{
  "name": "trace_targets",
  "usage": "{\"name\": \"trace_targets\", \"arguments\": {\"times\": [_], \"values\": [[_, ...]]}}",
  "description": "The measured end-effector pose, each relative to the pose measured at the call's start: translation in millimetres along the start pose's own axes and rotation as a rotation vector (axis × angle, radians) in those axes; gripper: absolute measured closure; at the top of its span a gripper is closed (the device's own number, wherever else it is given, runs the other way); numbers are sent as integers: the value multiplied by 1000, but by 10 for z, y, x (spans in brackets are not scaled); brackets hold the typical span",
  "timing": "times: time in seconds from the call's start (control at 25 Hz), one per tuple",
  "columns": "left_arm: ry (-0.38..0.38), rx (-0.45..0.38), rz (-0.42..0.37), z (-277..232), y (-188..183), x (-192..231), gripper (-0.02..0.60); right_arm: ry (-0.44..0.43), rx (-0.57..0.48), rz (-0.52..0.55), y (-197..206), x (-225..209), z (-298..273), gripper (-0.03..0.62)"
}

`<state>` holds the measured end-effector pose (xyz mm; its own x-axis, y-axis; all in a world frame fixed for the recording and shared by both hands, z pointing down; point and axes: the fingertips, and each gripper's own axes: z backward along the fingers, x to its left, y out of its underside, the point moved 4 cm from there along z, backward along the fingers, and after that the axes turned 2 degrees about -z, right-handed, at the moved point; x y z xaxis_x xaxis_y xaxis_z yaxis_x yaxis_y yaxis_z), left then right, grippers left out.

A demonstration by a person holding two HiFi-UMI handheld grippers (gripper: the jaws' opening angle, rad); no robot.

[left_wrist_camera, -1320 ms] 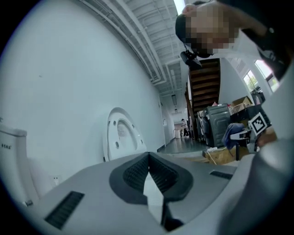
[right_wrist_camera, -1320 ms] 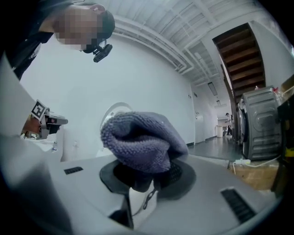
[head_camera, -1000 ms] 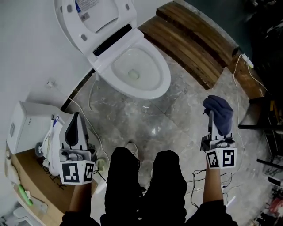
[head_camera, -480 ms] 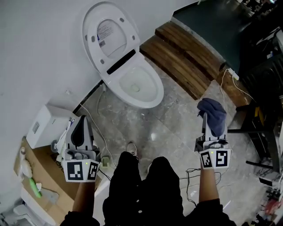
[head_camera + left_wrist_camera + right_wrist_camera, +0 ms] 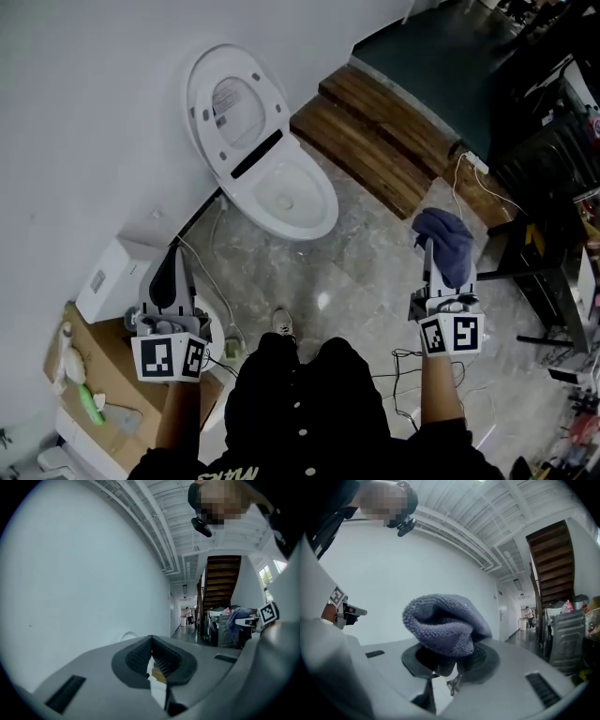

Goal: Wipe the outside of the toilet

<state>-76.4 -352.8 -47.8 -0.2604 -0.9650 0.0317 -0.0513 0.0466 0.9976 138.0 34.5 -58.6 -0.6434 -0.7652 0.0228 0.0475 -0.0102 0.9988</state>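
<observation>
Right gripper (image 5: 429,247) clamped on a blue-grey cloth (image 5: 448,242). In the right gripper view the jaws were closed on the lower fold of the cloth (image 5: 445,620), and the rest bunched up above the pads. It was held over the marble floor (image 5: 361,281), near the floor's right edge, and pointed away from the person. Left gripper (image 5: 172,274) had its jaws together. In the left gripper view the pads (image 5: 140,656) met at the tip with nothing between them. It was held out low at the person's left, over a white box (image 5: 112,281) that sat against the wall. Both grippers were well apart from the toilet (image 5: 281,199). The toilet stood at the floor's far edge against the white wall, ahead of the person and a bit left. Its lid (image 5: 232,98) was up and the bowl was open. Neither the cloth nor a jaw touched it. A dark wooden step (image 5: 384,141) ran along the floor's edge to the right of the toilet. A white cable (image 5: 487,187) trailed across the floor beyond the right gripper. A cardboard box (image 5: 89,375) sat at the near-left corner of the floor, just beside the white box.
</observation>
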Motion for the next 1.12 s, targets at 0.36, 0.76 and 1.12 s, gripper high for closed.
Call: {"name": "trace_targets", "arguments": {"times": [0.36, 0.76, 1.12], "values": [[0, -24, 17, 58, -162, 187, 571, 49, -23, -33, -313, 70, -51, 496], [17, -35, 29, 19, -278, 281, 571, 92, -34, -27, -454, 49, 11, 497], [-25, -118, -26, -35, -428, 231, 571, 70, -78, -50, -544, -169, 50, 497]]}}
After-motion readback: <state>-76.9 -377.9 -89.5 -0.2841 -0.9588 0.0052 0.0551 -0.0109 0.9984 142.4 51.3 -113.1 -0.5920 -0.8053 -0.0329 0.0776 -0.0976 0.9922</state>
